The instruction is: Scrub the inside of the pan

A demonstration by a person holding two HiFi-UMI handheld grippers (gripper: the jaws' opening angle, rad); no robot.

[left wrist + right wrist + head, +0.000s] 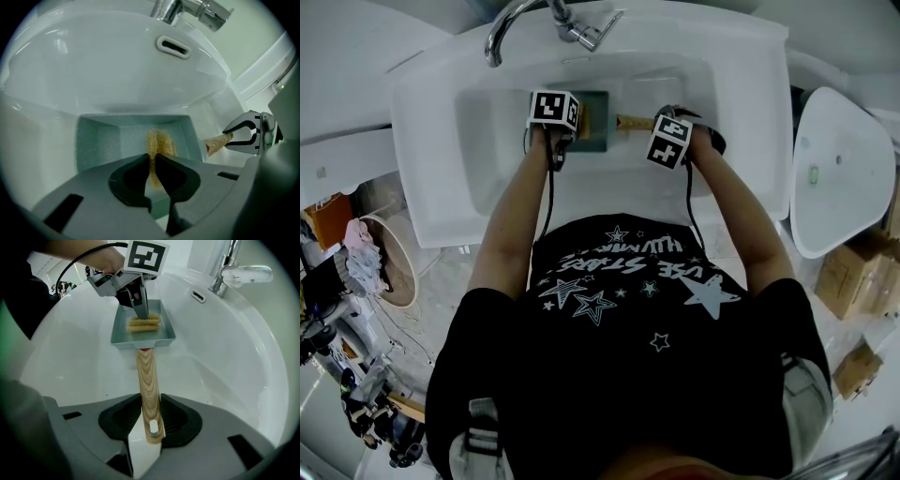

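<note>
Head view looks down into a white sink [675, 202]. The teal square pan [596, 131] sits on the basin floor near the back edge, below the faucet [579, 33]. Its wooden handle [634, 121] points toward the basin's right edge.

The right gripper [149, 416] is clamped on the end of that handle and steadies the pan. The left gripper [153, 164] has its jaws closed on a yellow scrubbing pad [159, 140], pressing it to the pan floor toward the handle-side wall.

Scrubbing appears to be under way. The next move probably calls for dragging the pad across the bare floor toward the far wall and into the corners. It needs downward pressure, while the right grip stops the pan from sliding.
</note>
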